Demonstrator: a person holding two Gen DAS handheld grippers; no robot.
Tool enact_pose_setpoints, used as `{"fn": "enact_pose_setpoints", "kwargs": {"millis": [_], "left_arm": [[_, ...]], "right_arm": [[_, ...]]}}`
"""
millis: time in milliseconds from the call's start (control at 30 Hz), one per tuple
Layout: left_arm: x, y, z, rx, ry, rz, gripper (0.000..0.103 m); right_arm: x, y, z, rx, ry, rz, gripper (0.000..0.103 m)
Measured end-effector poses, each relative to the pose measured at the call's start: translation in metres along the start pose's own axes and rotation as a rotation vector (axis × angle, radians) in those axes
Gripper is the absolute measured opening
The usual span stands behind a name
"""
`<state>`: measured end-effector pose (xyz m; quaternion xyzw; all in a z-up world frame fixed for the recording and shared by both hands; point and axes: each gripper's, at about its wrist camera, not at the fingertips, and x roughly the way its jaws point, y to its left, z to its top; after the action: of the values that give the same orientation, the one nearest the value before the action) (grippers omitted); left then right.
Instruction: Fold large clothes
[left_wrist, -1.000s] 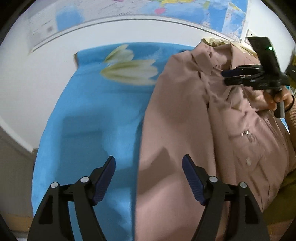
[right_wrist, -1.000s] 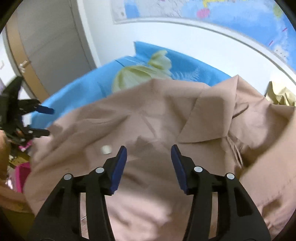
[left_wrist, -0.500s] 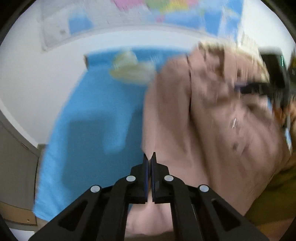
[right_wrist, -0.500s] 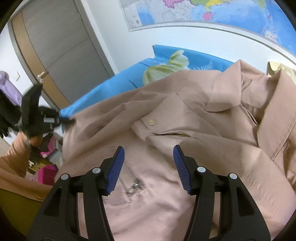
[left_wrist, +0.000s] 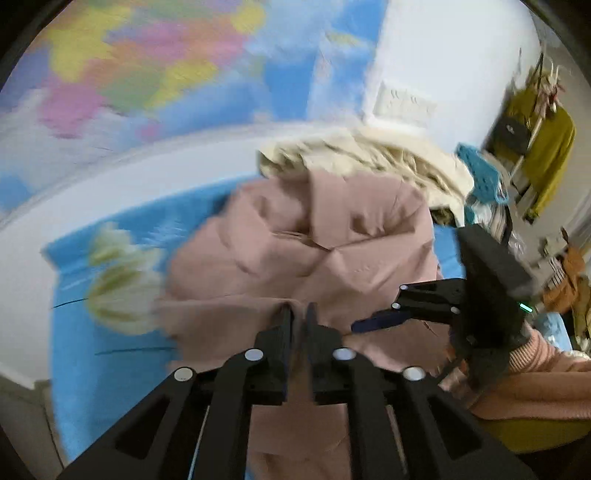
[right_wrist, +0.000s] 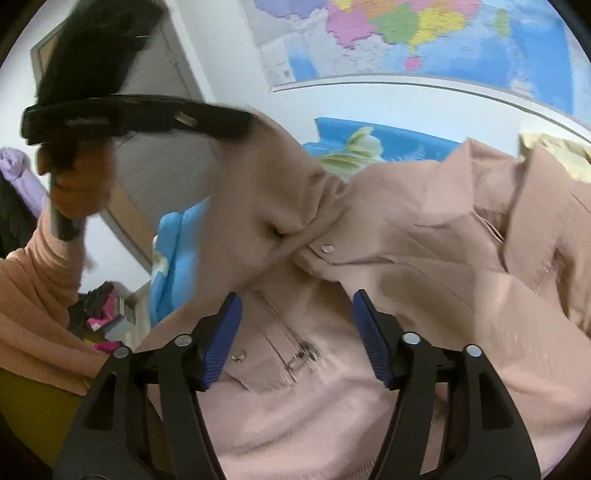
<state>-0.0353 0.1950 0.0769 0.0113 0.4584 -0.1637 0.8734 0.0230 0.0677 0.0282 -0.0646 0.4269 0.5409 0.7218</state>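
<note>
A large dusty-pink button shirt (left_wrist: 306, 251) lies on a blue flowered sheet (left_wrist: 122, 369). My left gripper (left_wrist: 298, 314) is shut on the shirt's left edge and holds it lifted, folding it over the body; it shows in the right wrist view (right_wrist: 236, 125) high at the left, with cloth hanging from it. My right gripper (right_wrist: 295, 332) is open and empty, just above the shirt's chest (right_wrist: 406, 258) near a pocket and buttons. It also shows in the left wrist view (left_wrist: 373, 323) at the right.
A cream garment (left_wrist: 369, 155) is heaped behind the shirt's collar. A world map (right_wrist: 424, 40) hangs on the wall. A grey door (right_wrist: 162, 155) is at the left, clutter (right_wrist: 103, 317) on the floor, hanging clothes (left_wrist: 543, 147) at the far right.
My left gripper closed on the shirt's left edge, then lifted it up and toward the right gripper. My right gripper stayed open over the chest.
</note>
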Motion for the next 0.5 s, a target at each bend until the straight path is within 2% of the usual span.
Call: {"fn": "enact_pose_setpoints", "kwargs": {"millis": [33, 67, 100, 167, 200, 233, 300, 333, 467, 500], "left_arm": [[0.014, -0.001, 0.004, -0.009, 0.020, 0.001, 0.023], [0.025, -0.001, 0.005, -0.019, 0.031, -0.005, 0.041], [0.028, 0.000, 0.004, -0.028, 0.016, 0.003, 0.044], [0.024, 0.007, 0.003, -0.045, -0.036, 0.023, 0.048], [0.018, 0.013, 0.002, -0.066, -0.063, 0.008, 0.054], [0.012, 0.019, 0.002, -0.089, -0.092, 0.010, 0.055], [-0.001, 0.029, -0.003, -0.111, -0.139, 0.049, 0.060], [-0.005, 0.035, -0.007, -0.124, -0.150, 0.073, 0.064], [-0.014, 0.062, -0.024, -0.219, -0.148, 0.112, 0.065], [-0.016, 0.071, -0.031, -0.251, -0.147, 0.121, 0.065]], "right_arm": [[-0.002, 0.000, -0.004, 0.006, -0.003, -0.002, 0.066], [-0.006, 0.000, -0.008, 0.012, -0.006, -0.015, 0.070], [-0.007, 0.001, -0.010, 0.015, -0.008, -0.026, 0.074], [-0.011, 0.005, -0.015, 0.011, -0.016, -0.050, 0.075], [-0.011, 0.011, -0.016, -0.001, -0.016, -0.052, 0.077], [-0.010, 0.016, -0.017, -0.017, -0.015, -0.052, 0.078], [-0.003, 0.031, -0.014, -0.086, -0.011, -0.065, 0.086], [0.005, 0.040, -0.011, -0.124, -0.005, -0.070, 0.089], [0.056, 0.076, 0.007, -0.251, 0.059, -0.056, 0.090], [0.075, 0.086, 0.009, -0.301, 0.087, -0.090, 0.090]]}}
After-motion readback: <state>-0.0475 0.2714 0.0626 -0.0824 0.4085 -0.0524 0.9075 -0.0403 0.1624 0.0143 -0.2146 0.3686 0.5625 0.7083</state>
